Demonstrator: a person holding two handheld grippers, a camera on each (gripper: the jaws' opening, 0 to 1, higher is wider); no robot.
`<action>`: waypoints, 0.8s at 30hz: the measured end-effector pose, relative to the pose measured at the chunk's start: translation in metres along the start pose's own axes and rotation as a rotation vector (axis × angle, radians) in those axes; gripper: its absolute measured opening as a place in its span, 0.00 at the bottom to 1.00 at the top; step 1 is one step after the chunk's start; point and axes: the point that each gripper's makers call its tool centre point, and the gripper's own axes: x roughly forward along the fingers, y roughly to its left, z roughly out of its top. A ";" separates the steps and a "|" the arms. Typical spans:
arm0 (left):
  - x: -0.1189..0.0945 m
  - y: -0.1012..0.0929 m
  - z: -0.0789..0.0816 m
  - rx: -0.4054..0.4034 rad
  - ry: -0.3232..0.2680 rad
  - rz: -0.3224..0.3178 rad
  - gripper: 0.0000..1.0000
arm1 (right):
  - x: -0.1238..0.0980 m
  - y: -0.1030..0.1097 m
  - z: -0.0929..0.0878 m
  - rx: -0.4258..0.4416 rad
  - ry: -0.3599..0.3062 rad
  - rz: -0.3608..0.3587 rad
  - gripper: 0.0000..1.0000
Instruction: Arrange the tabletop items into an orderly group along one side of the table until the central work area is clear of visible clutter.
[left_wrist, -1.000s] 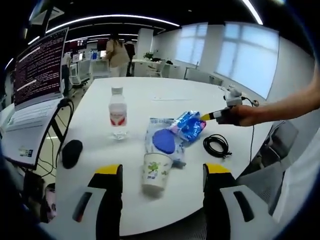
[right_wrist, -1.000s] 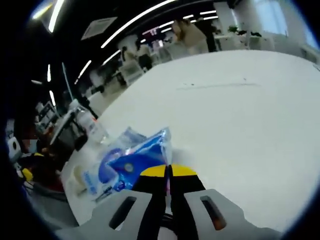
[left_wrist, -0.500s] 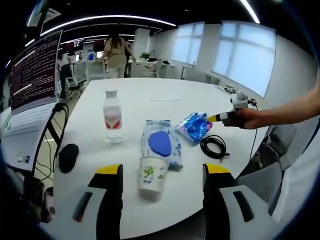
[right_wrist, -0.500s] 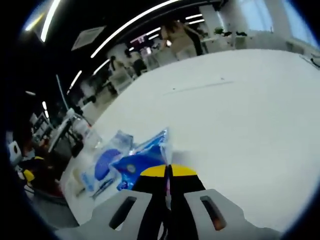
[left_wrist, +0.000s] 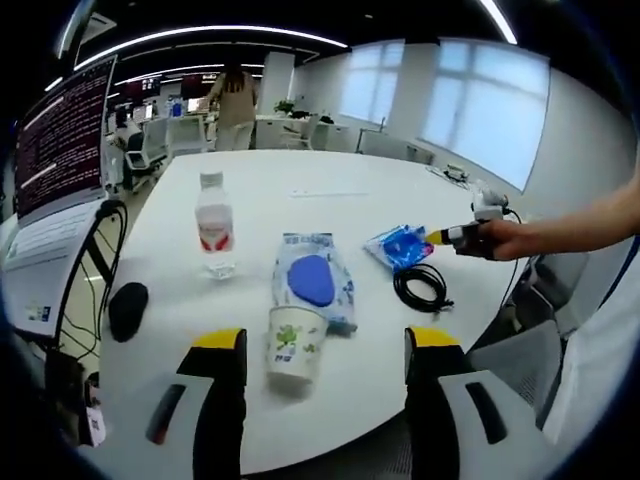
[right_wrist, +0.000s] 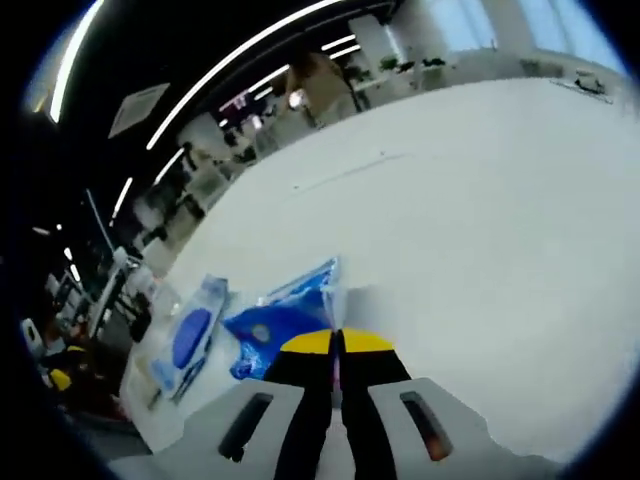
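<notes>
On the white round table (left_wrist: 300, 190) my right gripper (right_wrist: 336, 340) is shut on the edge of a blue snack bag (right_wrist: 275, 325). In the left gripper view that bag (left_wrist: 400, 245) lies at the right, apart from the wipes pack (left_wrist: 312, 285), with the right gripper (left_wrist: 440, 237) on it, held by a hand. My left gripper (left_wrist: 325, 345) is open near the front edge, and a paper cup (left_wrist: 296, 345) stands between its jaws without touching them. A water bottle (left_wrist: 213, 222) stands upright further left. A coiled black cable (left_wrist: 420, 288) lies below the bag.
A black mouse (left_wrist: 127, 307) lies near the table's left edge. A monitor (left_wrist: 60, 140) with text stands off to the left, with cables hanging by it. A grey chair (left_wrist: 520, 290) is at the right. A person (left_wrist: 235, 100) stands far behind. The wipes pack (right_wrist: 188, 340) lies left of the bag.
The right gripper has dragged the blue bag to the right, off and away from the wipes pack. The left gripper stays open around the cup.
</notes>
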 end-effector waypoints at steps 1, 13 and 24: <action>0.000 0.000 0.000 -0.002 0.000 0.001 0.64 | 0.001 -0.001 0.002 0.006 -0.006 -0.003 0.00; -0.002 0.000 -0.002 -0.007 0.008 0.019 0.63 | 0.023 -0.004 0.023 0.020 -0.009 -0.011 0.00; -0.006 0.005 -0.005 -0.030 0.005 0.052 0.63 | 0.029 -0.016 0.027 0.012 0.007 -0.039 0.00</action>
